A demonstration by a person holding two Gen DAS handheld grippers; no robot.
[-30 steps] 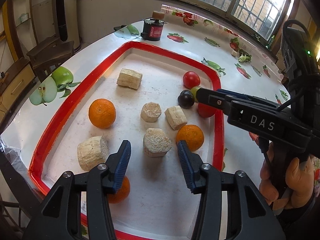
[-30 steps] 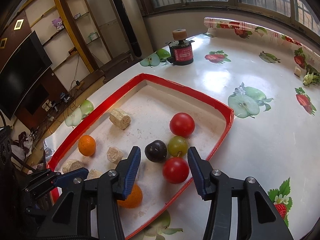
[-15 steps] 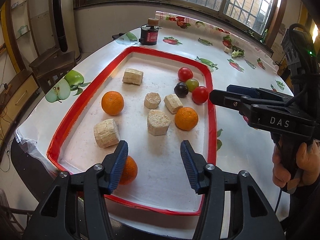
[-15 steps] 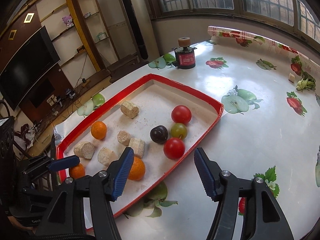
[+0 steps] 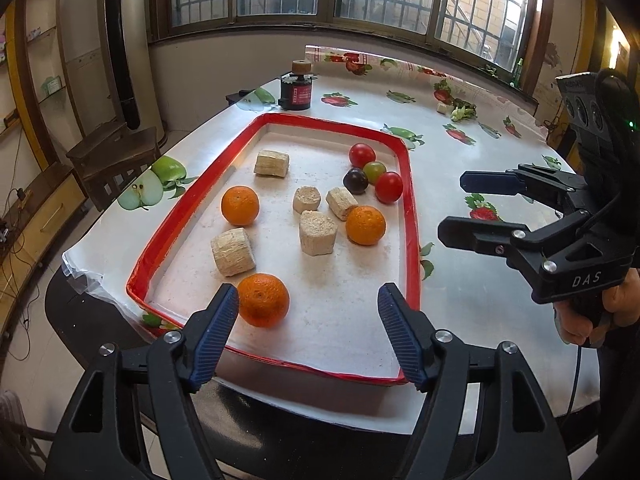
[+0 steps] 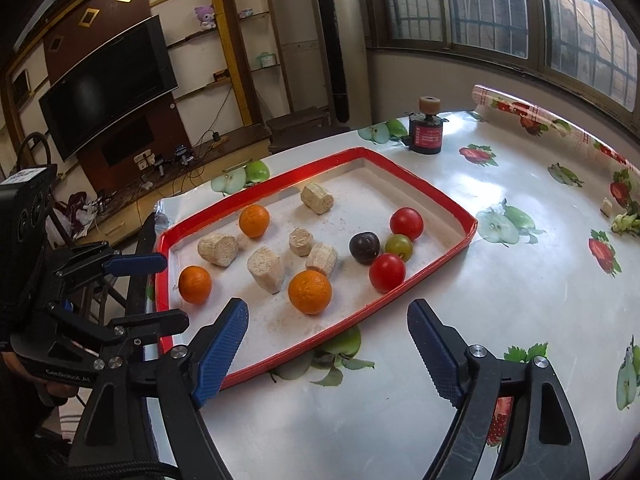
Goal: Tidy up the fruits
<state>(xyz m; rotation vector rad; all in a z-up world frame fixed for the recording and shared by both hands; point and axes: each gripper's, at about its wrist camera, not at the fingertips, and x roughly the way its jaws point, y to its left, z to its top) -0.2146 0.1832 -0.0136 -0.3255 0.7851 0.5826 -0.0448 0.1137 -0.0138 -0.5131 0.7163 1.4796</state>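
Only the right wrist view showed a TV (image 6: 108, 80) at upper left, shelves w/ a purple toy (image 6: 205, 17), and cords on the floor. Only the left wrist view showed a wooden chair (image 5: 116, 156) at mid left and a hand (image 5: 600, 312) at lower right holding the right gripper's (image 5: 464, 208) handle. Both views had the windows.

The tray (image 5: 412, 216), red rim, white floor, sat on the table (image 5: 480, 280) in the frame's middle. All the fruit lay in it.

Count:
- 3 oranges: one (image 5: 263, 300) at bottom near the left gripper (image 5: 308, 336), one (image 5: 240, 205) mid left, one (image 5: 365, 225) mid right.
- 2 red tomatoes (image 5: 362, 155), (image 5: 389, 187).
- 1 green grape (image 5: 374, 171) and 1 dark plum (image 5: 355, 181). These 4 small ones were bunched by the tray's right rim, touching or nearly.
- 5 tan chunks (image 5: 317, 233), spread in the middle betw. the oranges.
- 1 dark jar (image 5: 296, 92) w/ a red label, above the tray on the table; label too small to read.

Writing: "DAS" on the right gripper in the left wrist view. On the left gripper's body in the right wrist view, small white print, maybe "GenRobot AI", not sure.

Left gripper: jaws apart and opening, nothing betw. them. Right gripper: jaws apart and opening, nothing betw. them, off the tray's right side.

The table cover had apple and strawberry pics.
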